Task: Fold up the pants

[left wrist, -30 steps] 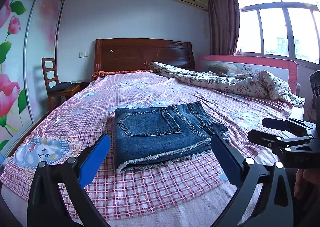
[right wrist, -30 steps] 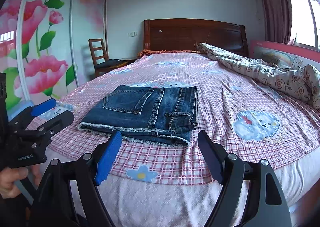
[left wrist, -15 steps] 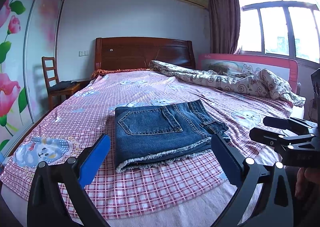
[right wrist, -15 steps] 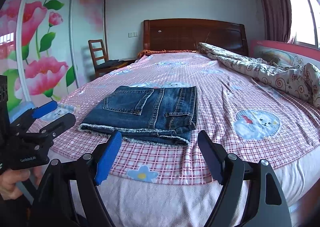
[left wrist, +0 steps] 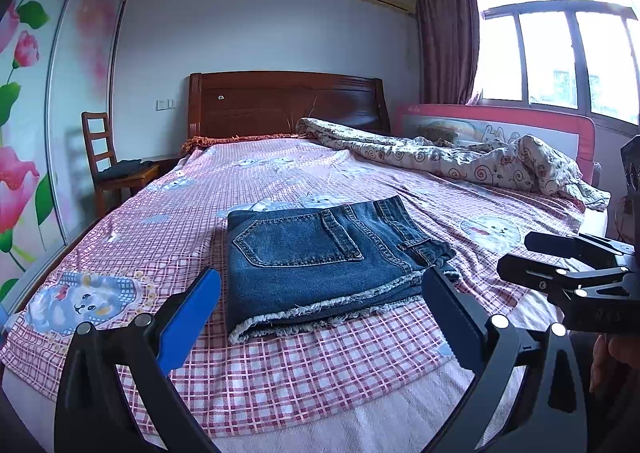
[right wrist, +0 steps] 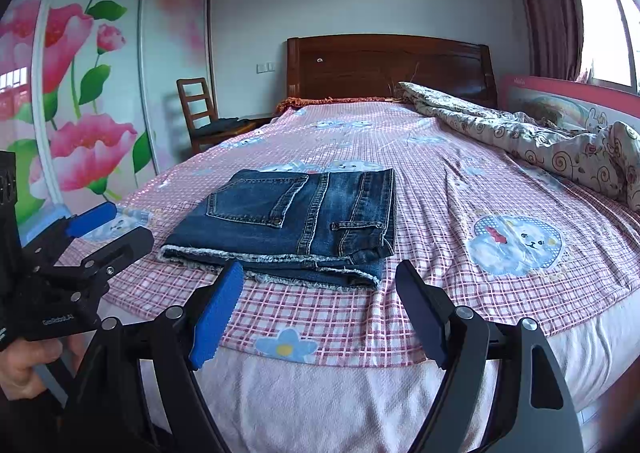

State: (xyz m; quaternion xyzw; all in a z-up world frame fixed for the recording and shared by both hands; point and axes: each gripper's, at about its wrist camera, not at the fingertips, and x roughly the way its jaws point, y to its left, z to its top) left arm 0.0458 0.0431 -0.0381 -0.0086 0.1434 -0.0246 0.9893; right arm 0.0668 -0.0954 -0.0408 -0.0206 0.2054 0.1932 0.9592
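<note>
Folded denim pants point(left wrist: 320, 253) lying flat near the foot edge of the bed point(left wrist: 280, 381), about midway across, frayed hems toward the foot; open checked sheet on both sides; rumpled quilt point(left wrist: 460, 157) bunched along the far right edge. Nothing shifted against a second ago, pants and both tools in the same places. Left gripper point(left wrist: 320, 317) spread wide, empty, short of the hem, touching nothing. Right gripper point(right wrist: 320, 305) likewise wide, empty, just shy of the pants' near edge
</note>
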